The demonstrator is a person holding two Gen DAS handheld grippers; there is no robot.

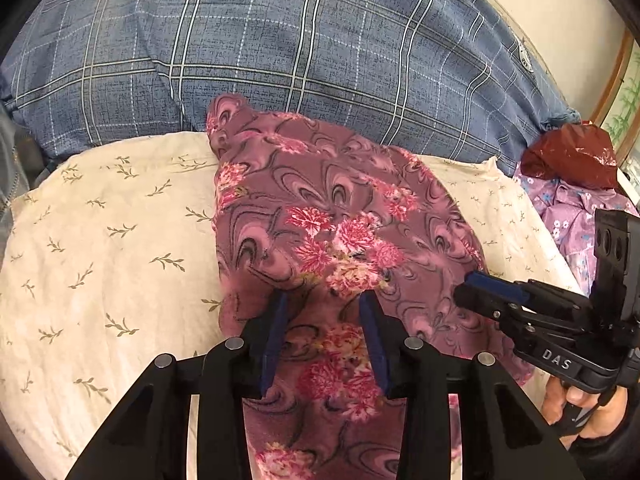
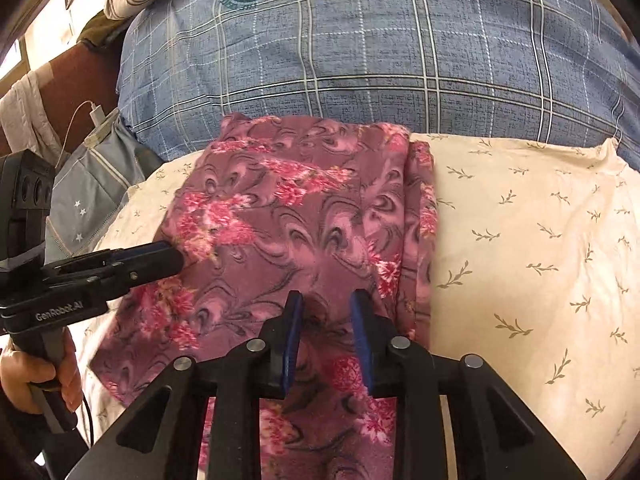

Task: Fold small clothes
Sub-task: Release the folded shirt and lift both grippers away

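We held both part-spread grippers, left gripper (image 1: 324, 300) and right gripper (image 2: 326, 300), over the floral garment (image 2: 288, 220), pinching nothing; the next fold needed matched edges.

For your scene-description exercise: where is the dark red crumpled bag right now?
The dark red crumpled bag shows only in the left wrist view, at the right edge, atop lilac flowered cloth, beside the blue plaid quilt.

cream leaf-print pillow (image 2: 520, 240), blue plaid duvet (image 1: 300, 40) (crumpled), cream wall (image 1: 560, 12)
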